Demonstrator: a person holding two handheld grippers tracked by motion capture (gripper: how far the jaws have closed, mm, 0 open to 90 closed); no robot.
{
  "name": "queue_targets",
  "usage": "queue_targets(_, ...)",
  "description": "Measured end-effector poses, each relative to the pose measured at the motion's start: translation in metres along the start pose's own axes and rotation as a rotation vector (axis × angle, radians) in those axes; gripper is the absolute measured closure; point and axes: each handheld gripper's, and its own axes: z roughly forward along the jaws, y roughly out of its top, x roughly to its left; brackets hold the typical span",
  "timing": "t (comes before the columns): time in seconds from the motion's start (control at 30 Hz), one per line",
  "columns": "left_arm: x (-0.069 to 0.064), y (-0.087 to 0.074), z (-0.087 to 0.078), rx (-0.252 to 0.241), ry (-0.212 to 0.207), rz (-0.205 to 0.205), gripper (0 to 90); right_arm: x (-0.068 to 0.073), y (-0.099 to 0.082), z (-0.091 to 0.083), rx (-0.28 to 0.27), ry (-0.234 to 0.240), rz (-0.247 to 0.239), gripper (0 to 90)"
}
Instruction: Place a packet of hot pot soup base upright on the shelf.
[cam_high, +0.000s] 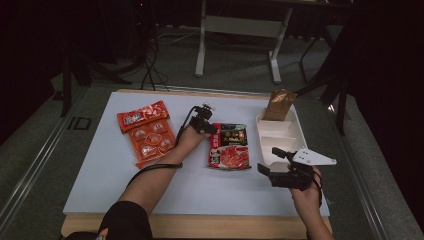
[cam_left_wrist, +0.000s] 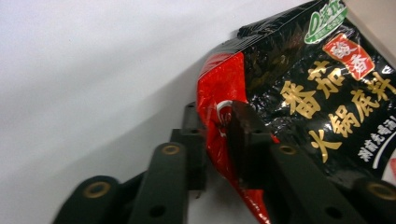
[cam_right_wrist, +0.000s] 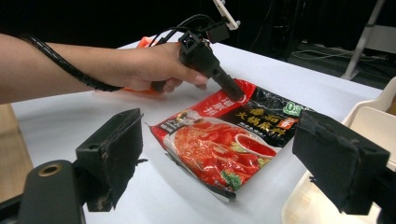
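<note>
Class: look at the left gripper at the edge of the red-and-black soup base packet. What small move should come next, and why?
Probably a short lift. The left gripper has one of its fingers on top of the soup base packet's red edge and the other beneath it, so the edge looks pinched. The packet otherwise lies flat on the white table, with the white tray beside it. Raising slightly would test the hold.

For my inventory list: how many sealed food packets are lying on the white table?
2: the orange snack packet at the left, and the red-black soup base packet in the middle. The brown bag stands in the tray.
</note>
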Motion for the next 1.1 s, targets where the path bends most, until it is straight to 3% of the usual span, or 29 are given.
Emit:
queue_targets(0.13,0.0,0.0,-0.003,-0.026,-0.023,-0.025,83.6,-0.001,-0.001,0.001,0.008,-0.004,0.003,15.9)
queue_targets(0.3,-0.002,0.0,-0.009,-0.052,-0.036,-0.029,85.9,0.0,0.002,-0.001,-0.01,-0.051,0.002,16.0)
queue_targets(0.53,-0.012,0.003,-0.032,-0.109,-0.053,0.005,86.8,0.0,0.003,-0.004,-0.021,-0.077,-0.002,14.6)
queue_targets(0.8,-0.024,0.001,-0.057,-0.178,-0.093,0.02,87.0,-0.001,0.003,-0.005,-0.013,-0.122,-0.045,13.2)
queue_targets(0.83,-0.029,0.0,-0.064,-0.192,-0.1,0.038,87.0,-0.001,0.003,-0.005,-0.014,-0.13,-0.052,13.2)
queue_targets(1.1,-0.041,-0.005,-0.084,-0.232,-0.138,0.065,87.0,0.004,0.006,-0.005,0.001,-0.109,-0.028,14.5)
